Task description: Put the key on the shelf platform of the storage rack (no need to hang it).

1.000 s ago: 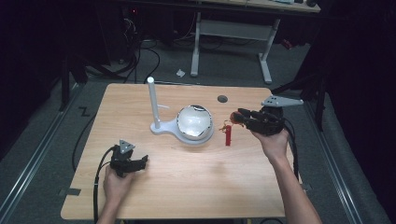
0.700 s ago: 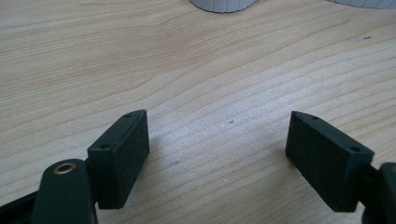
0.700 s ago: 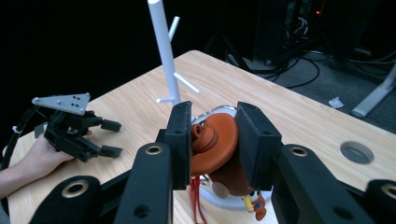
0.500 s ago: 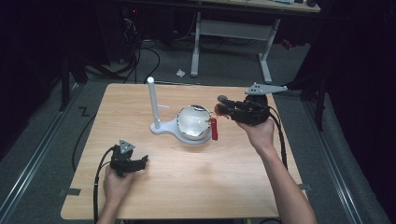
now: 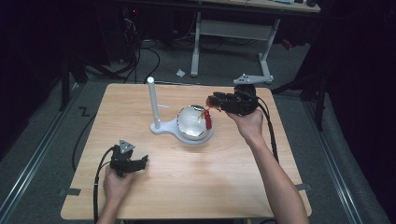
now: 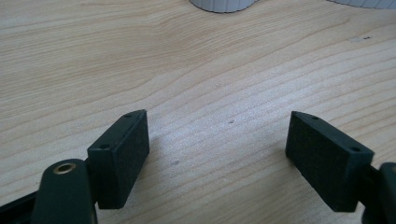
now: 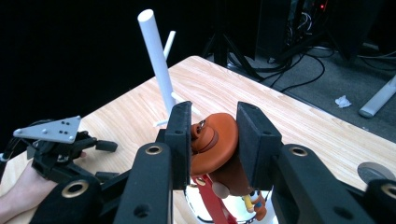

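Note:
My right gripper is shut on an orange-brown toy figure, and a red strap dangles from the toy. It hangs over the right rim of a shiny round bowl. The bowl sits on a white stand whose upright post rises to its left. In the right gripper view both pads press the toy's sides, with the post behind. My left gripper rests on the wooden table near the front left. Its jaws stand open over bare wood.
The white stand's base lies just ahead of the left gripper. A small grey disc lies on the table near the right gripper. Beyond the far edge are dark floor, cables and a desk frame.
My right gripper has carried the toy leftward and slightly up, from beside the bowl to over its right rim. The left gripper has stayed where it was.

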{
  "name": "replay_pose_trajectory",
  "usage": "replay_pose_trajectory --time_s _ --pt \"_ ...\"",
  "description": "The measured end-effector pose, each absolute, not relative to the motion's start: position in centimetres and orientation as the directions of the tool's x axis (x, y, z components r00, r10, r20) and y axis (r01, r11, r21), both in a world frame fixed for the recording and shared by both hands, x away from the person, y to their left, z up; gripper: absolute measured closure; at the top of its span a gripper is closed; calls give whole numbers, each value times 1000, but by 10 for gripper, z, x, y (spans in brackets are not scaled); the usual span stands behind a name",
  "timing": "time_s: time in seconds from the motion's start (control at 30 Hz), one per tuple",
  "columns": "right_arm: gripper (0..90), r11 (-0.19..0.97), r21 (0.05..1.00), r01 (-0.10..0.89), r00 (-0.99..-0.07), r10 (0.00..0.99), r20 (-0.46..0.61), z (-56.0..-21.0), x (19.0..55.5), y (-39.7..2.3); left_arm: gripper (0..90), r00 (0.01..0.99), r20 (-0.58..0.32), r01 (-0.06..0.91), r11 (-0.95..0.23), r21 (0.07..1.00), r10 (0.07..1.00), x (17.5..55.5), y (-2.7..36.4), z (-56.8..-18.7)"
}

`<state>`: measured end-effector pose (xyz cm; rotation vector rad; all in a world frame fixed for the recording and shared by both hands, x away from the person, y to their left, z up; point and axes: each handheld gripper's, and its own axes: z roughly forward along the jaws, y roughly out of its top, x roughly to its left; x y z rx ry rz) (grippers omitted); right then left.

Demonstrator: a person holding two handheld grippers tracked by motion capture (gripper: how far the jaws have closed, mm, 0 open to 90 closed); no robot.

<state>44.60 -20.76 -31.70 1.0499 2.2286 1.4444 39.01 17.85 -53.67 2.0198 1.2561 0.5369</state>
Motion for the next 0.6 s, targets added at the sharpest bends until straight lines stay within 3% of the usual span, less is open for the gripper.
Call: replay_pose_trajectory --time_s 0.6 --pt "677 223 848 480 -659 730 181 -340 472 -193 219 447 -13 610 -295 735 894 390 179 -537"
